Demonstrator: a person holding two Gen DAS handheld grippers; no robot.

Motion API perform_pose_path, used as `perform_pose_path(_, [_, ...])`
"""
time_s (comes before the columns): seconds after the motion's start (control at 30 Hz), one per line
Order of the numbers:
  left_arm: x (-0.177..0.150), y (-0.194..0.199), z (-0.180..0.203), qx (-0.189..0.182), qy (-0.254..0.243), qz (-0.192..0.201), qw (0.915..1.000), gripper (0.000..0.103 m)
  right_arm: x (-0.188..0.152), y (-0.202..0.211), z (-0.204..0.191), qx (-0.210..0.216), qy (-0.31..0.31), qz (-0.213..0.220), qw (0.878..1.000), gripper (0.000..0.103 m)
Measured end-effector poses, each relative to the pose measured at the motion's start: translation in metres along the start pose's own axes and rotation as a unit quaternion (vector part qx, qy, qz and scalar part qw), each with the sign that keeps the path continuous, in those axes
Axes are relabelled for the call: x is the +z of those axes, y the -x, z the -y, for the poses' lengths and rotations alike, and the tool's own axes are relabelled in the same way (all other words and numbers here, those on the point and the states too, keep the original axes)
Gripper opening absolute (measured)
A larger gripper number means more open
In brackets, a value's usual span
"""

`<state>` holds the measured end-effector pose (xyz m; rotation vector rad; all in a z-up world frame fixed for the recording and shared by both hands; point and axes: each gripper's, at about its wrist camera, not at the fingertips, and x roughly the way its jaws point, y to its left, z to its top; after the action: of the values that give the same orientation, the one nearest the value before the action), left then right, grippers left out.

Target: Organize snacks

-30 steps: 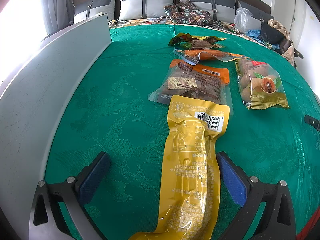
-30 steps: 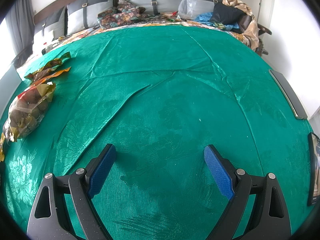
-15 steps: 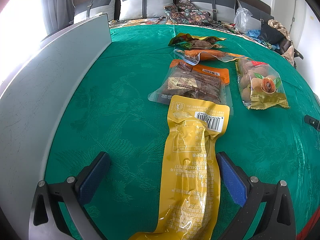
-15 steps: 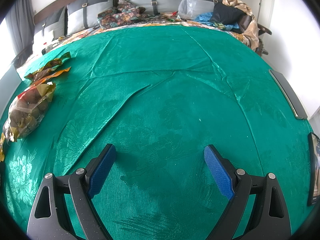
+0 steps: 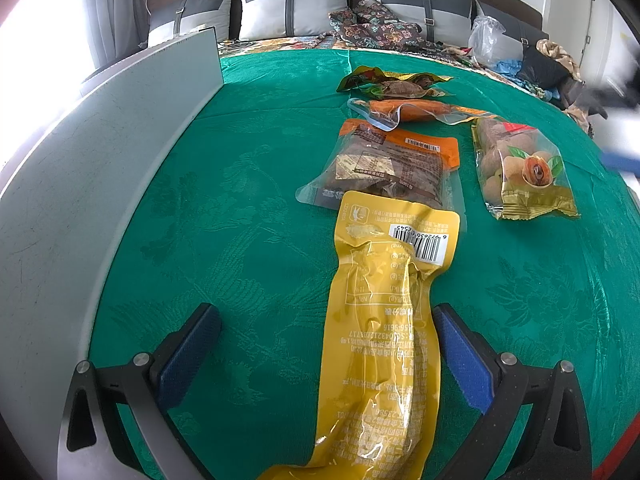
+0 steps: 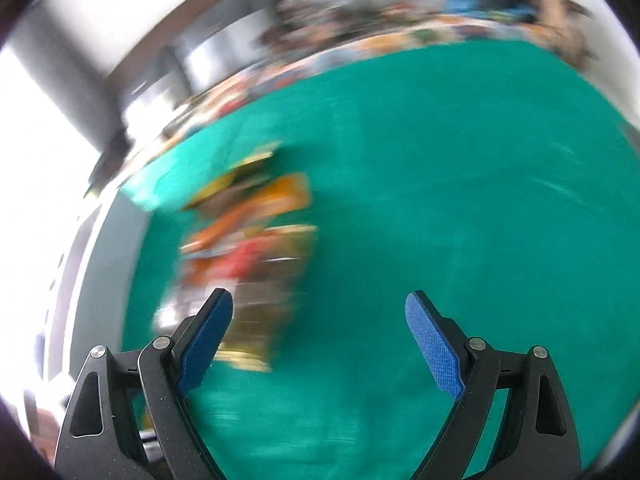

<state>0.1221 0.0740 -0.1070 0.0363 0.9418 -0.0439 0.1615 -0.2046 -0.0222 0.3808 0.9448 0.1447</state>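
Observation:
A long yellow snack pouch (image 5: 384, 320) lies on the green cloth between the open fingers of my left gripper (image 5: 326, 352), which is not closed on it. Beyond it lie a clear bag with an orange top (image 5: 392, 164), a bag of round brown fruit (image 5: 520, 168), an orange sausage pack (image 5: 404, 110) and a green-and-yellow pack (image 5: 384, 82). My right gripper (image 6: 320, 336) is open and empty above the cloth. Its view is motion-blurred, with the snack pile (image 6: 248, 248) just ahead of its left finger (image 6: 208, 340).
A grey panel wall (image 5: 100, 152) runs along the left side of the cloth. Cushions (image 5: 292, 4), a plastic bag (image 5: 486, 40) and clothes lie at the far end. A blurred blue shape (image 5: 620, 156) shows at the right edge of the left wrist view.
My right gripper has swung fast to the left, toward the snacks, and its view is now blurred. My left gripper and the yellow pouch have not moved.

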Motion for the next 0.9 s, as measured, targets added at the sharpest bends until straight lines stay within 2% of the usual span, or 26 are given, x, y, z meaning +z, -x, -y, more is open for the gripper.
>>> perform_pose_path(0.1, [0.002, 0.001, 0.001, 0.002, 0.0, -0.011, 0.9999, 0.103, 0.003, -0.031, -0.064, -0.035, 0.06, -0.014, 0.997, 0.091])
perform_pose_path(0.17, [0.005, 0.002, 0.0, 0.002, 0.003, -0.037, 0.9993, 0.103, 0.002, -0.067, -0.088, -0.092, 0.089, -0.067, 0.99, 0.091])
perform_pose_path(0.2, [0.006, 0.002, 0.0, 0.0, 0.002, -0.05, 0.9988, 0.1, 0.0, -0.082, -0.091, -0.118, 0.099, -0.095, 0.983, 0.091])
perform_pose_path(0.23, [0.006, 0.004, 0.0, -0.004, -0.001, -0.055, 0.9985, 0.091, -0.003, -0.095, -0.091, -0.15, 0.111, -0.116, 0.975, 0.088])
perform_pose_path(0.27, [0.005, 0.007, 0.0, -0.007, -0.008, -0.054, 0.9985, 0.085, -0.003, -0.096, -0.088, -0.152, 0.113, -0.113, 0.975, 0.088])
perform_pose_path(0.33, [0.004, 0.015, 0.003, -0.019, -0.023, -0.049, 0.9983, 0.049, -0.004, -0.084, -0.073, -0.123, 0.098, -0.101, 0.982, 0.08])
perform_pose_path(0.4, [0.003, 0.02, 0.003, -0.023, -0.03, -0.055, 0.9977, 0.048, -0.007, -0.068, -0.053, -0.117, 0.082, -0.1, 0.985, 0.076])
perform_pose_path(0.47, [0.0, 0.026, -0.006, -0.052, -0.005, -0.054, 0.9972, 0.048, -0.014, -0.046, -0.026, -0.091, 0.051, -0.101, 0.989, 0.072])
perform_pose_path(0.57, [-0.005, 0.038, -0.024, -0.106, 0.053, -0.05, 0.9917, 0.047, -0.022, -0.009, 0.019, 0.017, -0.044, -0.101, 0.994, 0.069])
perform_pose_path(0.63, [-0.004, 0.05, -0.033, -0.141, 0.092, -0.048, 0.9846, 0.047, -0.035, 0.011, 0.042, 0.084, -0.097, -0.098, 0.987, 0.069])
perform_pose_path(0.67, [-0.005, 0.054, -0.036, -0.15, 0.101, -0.045, 0.9824, 0.047, -0.039, 0.017, 0.046, 0.098, -0.108, -0.097, 0.985, 0.069])
perform_pose_path(0.77, [-0.001, 0.083, -0.052, -0.18, 0.136, -0.018, 0.9741, 0.047, -0.046, 0.031, 0.038, 0.141, -0.119, -0.094, 0.978, 0.069])
perform_pose_path(0.87, [0.012, 0.115, -0.084, -0.198, 0.177, 0.016, 0.9638, 0.048, -0.04, 0.045, -0.01, 0.193, -0.098, -0.089, 0.972, 0.069])
perform_pose_path(0.9, [0.017, 0.126, -0.1, -0.196, 0.189, 0.031, 0.9616, 0.048, -0.036, 0.049, -0.036, 0.217, -0.081, -0.088, 0.969, 0.069])
